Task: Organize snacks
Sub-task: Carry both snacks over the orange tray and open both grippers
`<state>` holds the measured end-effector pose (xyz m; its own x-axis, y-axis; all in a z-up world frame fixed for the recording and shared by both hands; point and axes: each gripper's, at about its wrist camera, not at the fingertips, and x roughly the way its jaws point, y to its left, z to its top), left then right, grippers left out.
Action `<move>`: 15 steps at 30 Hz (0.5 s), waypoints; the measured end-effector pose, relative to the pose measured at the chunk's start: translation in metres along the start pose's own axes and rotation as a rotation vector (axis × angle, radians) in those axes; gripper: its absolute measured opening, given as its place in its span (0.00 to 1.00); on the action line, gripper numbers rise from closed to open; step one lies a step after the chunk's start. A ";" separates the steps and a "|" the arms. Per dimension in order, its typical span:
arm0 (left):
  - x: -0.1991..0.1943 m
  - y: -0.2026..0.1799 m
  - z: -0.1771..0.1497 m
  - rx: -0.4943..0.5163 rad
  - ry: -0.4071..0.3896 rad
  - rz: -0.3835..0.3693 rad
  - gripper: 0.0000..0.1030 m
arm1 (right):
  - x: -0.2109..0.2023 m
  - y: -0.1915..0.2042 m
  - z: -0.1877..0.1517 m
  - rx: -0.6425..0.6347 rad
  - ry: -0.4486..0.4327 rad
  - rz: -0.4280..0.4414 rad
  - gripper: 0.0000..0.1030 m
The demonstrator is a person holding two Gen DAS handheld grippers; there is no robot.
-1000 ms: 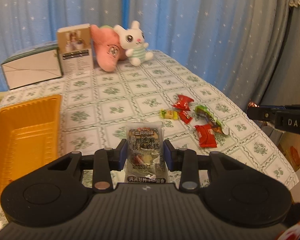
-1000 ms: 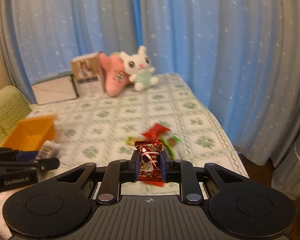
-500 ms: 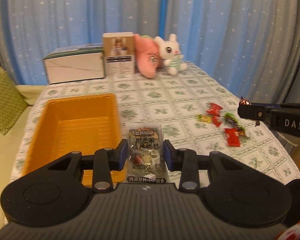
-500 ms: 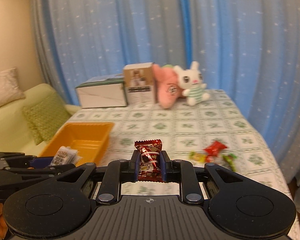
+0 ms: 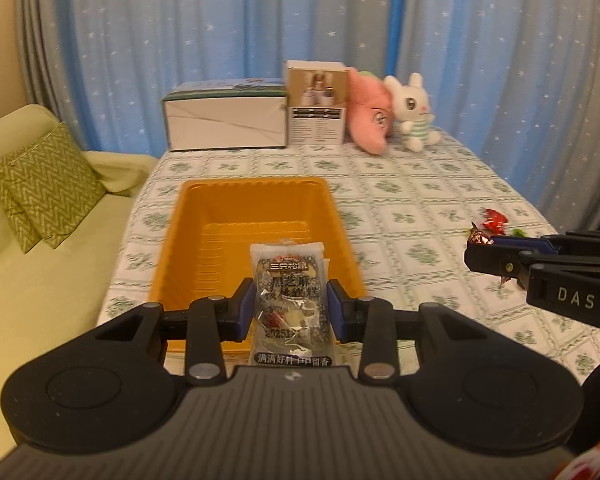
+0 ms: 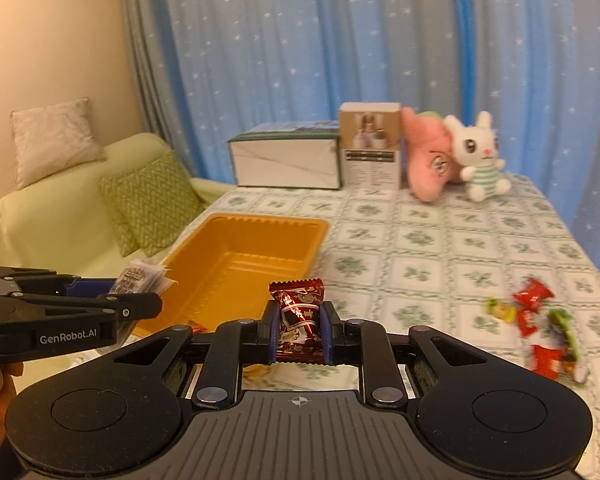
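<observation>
My left gripper (image 5: 291, 307) is shut on a clear packet with dark print (image 5: 290, 300), held above the near end of the orange tray (image 5: 220, 216). My right gripper (image 6: 299, 330) is shut on a dark red candy wrapper (image 6: 299, 316), hovering just right of the orange tray (image 6: 300, 232). In the right wrist view the left gripper (image 6: 140, 296) shows from the side at the left with its packet (image 6: 140, 278). The right gripper (image 5: 476, 248) enters the left wrist view from the right, the candy's end (image 5: 480, 237) sticking out. Several loose red and green snacks (image 6: 540, 320) lie on the tablecloth at the right.
A white box (image 5: 226, 120), a smaller upright carton (image 5: 316, 110), a pink plush (image 5: 370, 116) and a white rabbit plush (image 5: 412, 112) stand along the table's far edge. A green sofa with cushions (image 5: 40, 192) lies left of the table. Blue curtains hang behind.
Both grippers have swung left with their snacks still held. The orange tray has come from the left edge to the middle of the left wrist view, and the loose snacks have slid to the right.
</observation>
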<state>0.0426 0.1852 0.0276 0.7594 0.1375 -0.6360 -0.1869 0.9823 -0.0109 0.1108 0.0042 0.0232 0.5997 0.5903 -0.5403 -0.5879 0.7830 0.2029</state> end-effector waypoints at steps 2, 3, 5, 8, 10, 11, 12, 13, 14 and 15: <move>0.003 0.010 -0.001 -0.010 0.006 0.012 0.33 | 0.008 0.005 0.000 -0.010 0.008 0.012 0.20; 0.004 0.015 -0.001 -0.015 0.008 0.018 0.33 | 0.013 0.008 0.001 -0.015 0.010 0.018 0.20; 0.007 0.025 -0.002 -0.023 0.013 0.030 0.33 | 0.022 0.012 0.001 -0.022 0.018 0.029 0.20; 0.013 0.036 -0.001 -0.031 0.021 0.042 0.33 | 0.037 0.018 0.002 -0.030 0.027 0.047 0.20; 0.018 0.042 -0.001 -0.030 0.026 0.048 0.33 | 0.046 0.021 0.002 -0.033 0.033 0.060 0.20; 0.021 0.045 0.000 -0.031 0.030 0.050 0.33 | 0.051 0.022 0.002 -0.034 0.035 0.067 0.20; 0.025 0.047 0.001 -0.031 0.034 0.052 0.33 | 0.056 0.024 0.002 -0.034 0.035 0.074 0.20; 0.027 0.049 0.002 -0.031 0.037 0.054 0.33 | 0.060 0.025 0.003 -0.033 0.036 0.080 0.20; 0.032 0.052 0.002 -0.031 0.041 0.056 0.33 | 0.066 0.026 0.003 -0.033 0.039 0.085 0.20; 0.035 0.054 0.003 -0.032 0.045 0.057 0.33 | 0.071 0.027 0.004 -0.034 0.040 0.091 0.20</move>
<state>0.0612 0.2430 0.0069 0.7186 0.1867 -0.6699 -0.2494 0.9684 0.0023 0.1396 0.0675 -0.0063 0.5213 0.6495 -0.5535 -0.6570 0.7194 0.2254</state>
